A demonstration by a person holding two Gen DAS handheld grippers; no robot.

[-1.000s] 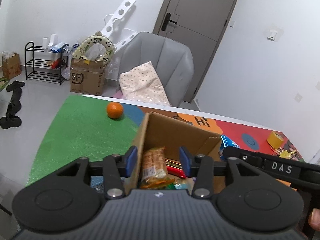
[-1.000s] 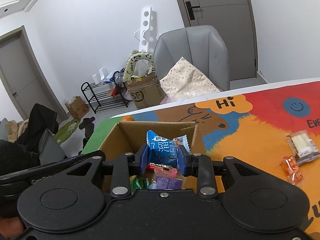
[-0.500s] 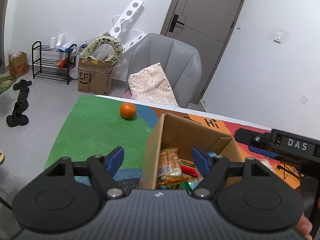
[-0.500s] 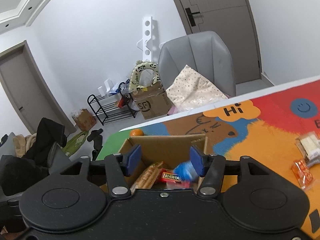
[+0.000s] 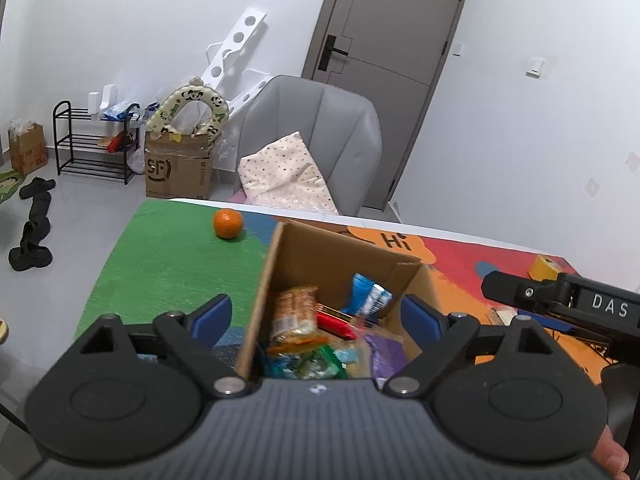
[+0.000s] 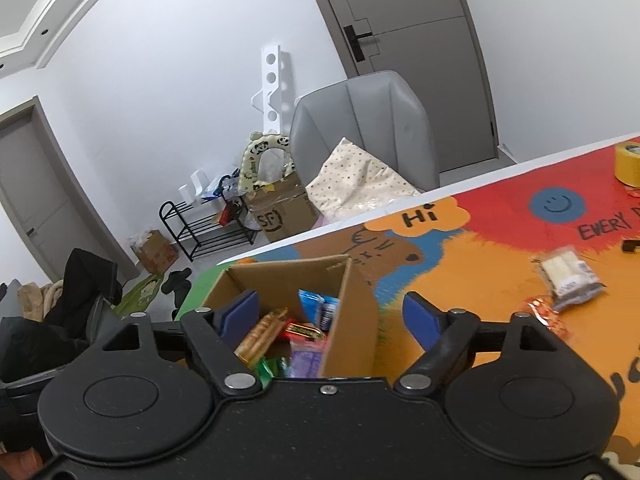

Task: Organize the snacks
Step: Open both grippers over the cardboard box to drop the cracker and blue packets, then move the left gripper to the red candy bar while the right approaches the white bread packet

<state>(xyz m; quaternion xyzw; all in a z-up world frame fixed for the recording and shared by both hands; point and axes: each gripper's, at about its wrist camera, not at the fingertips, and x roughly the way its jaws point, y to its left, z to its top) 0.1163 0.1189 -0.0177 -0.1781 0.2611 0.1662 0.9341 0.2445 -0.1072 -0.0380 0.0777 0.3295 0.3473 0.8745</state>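
Left wrist view: the left gripper (image 5: 316, 316) hung over the near end of the box (image 5: 280, 268), jaws opening and already wide, nothing pressed between the pads. One pad stood outside the box's left wall, the other by its right wall. Inside lay a heap of snacks: a tan cracker pack (image 5: 294, 312), a red bar (image 5: 336, 322), a blue pack (image 5: 366, 294) leaning on the far wall, and green and purple wrappers nearest the camera. The heap was too jumbled to count past about six. One orange (image 5: 228, 223) sat apart on the green part of the mat (image 5: 160, 248), beyond and left of the box.

Right wrist view: the right gripper (image 6: 332, 316) was likewise opening, wide and empty, with the box's right wall between its pads. Two loose snacks remained on the mat, well to the right of this gripper: one clear pack (image 6: 568, 274) of pale pieces, its long axis running roughly left to right, and one small orange-red wrapper (image 6: 544, 314) just beside it, nearer the camera. The right hand was judged the nearer to both, so the next pick probably fell to it, swinging rightward. One tape roll (image 6: 628, 162) stood at the mat's far right.
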